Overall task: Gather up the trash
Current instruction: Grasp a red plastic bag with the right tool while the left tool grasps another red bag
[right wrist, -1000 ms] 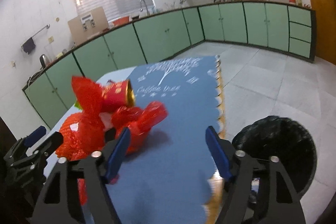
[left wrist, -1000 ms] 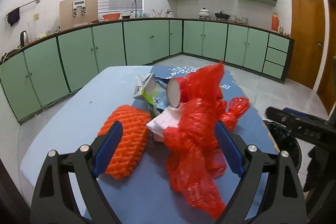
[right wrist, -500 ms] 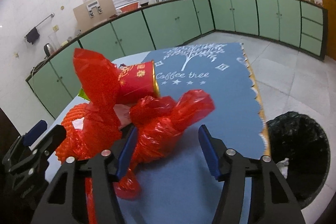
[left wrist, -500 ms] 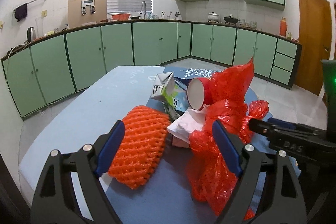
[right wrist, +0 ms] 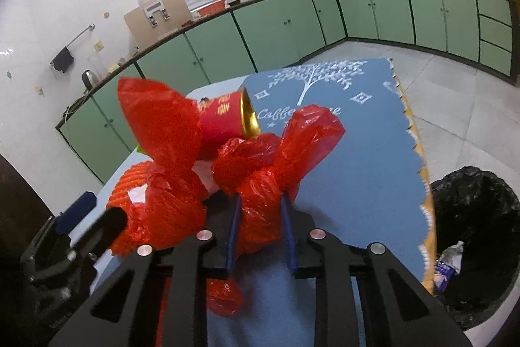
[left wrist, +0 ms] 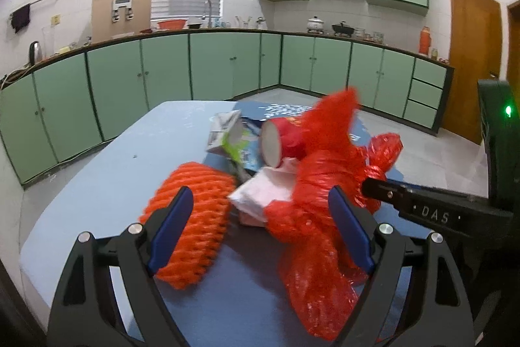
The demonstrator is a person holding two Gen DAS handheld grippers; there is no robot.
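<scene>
A pile of trash lies on the blue table (left wrist: 107, 171): a crumpled red plastic bag (right wrist: 260, 181), an orange foam net (left wrist: 191, 217), a red paper cup (right wrist: 224, 116) on its side, a crushed carton (left wrist: 227, 135) and white tissue (left wrist: 263, 194). My right gripper (right wrist: 260, 204) is closing, and its blue pads squeeze the knotted end of the bag between them. My left gripper (left wrist: 260, 200) stands open just short of the pile, one finger before the foam net, the other before the bag (left wrist: 318, 184). Nothing is between its fingers.
A bin lined with a black bag (right wrist: 474, 217) stands on the floor off the table's right edge, with some rubbish inside. A dark blue mat (right wrist: 341, 152) with a white tree print covers the table's right part. Green cabinets line the walls.
My right gripper has moved left onto the red bag and its jaws have narrowed around the bag's knotted end. The left gripper has hardly moved and stays open.
</scene>
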